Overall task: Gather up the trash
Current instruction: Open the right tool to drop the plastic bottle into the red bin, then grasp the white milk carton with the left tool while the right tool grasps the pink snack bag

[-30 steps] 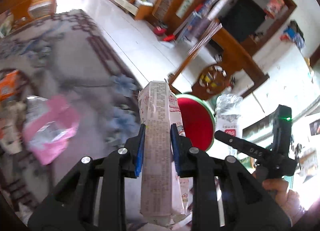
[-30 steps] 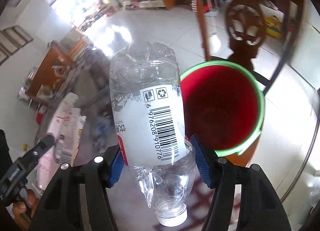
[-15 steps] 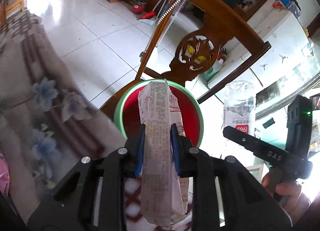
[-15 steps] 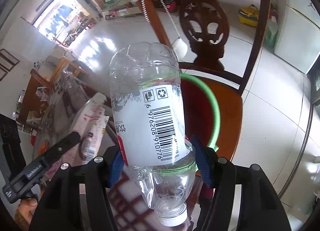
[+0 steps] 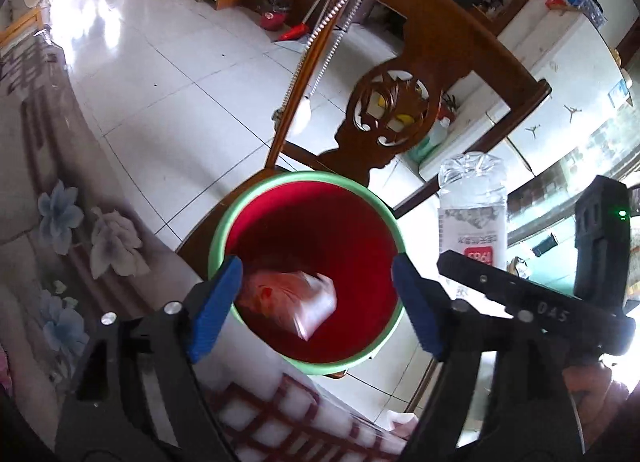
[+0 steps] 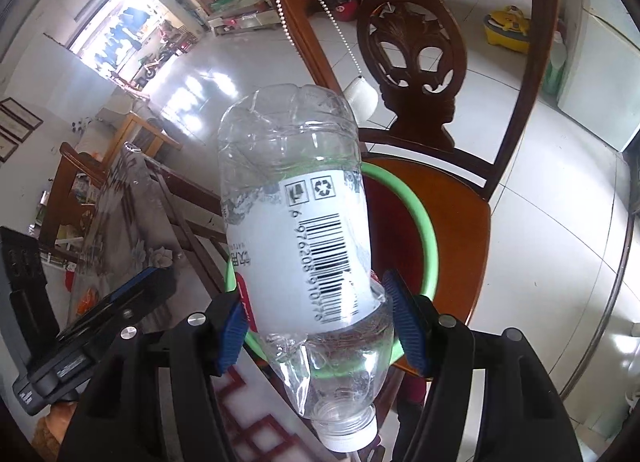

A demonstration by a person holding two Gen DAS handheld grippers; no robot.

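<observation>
Red bucket point(image 5: 304, 362) on wooden chair point(image 6: 460, 221)

Straight ahead of your left gripper point(image 5: 316, 298), between its spread jaws, the red bucket point(image 5: 362, 197) stands mouth up; a crumpled carton point(image 5: 292, 302) lies inside it, with bare room beyond. Past the bucket, the wooden chair back point(image 5: 396, 109) blocks the far side. To the right of those jaws, your right gripper point(image 6: 320, 322) and its plastic bottle point(image 5: 472, 213) crowd the rim. To their left lies the flowered tablecloth point(image 5: 64, 221).
</observation>
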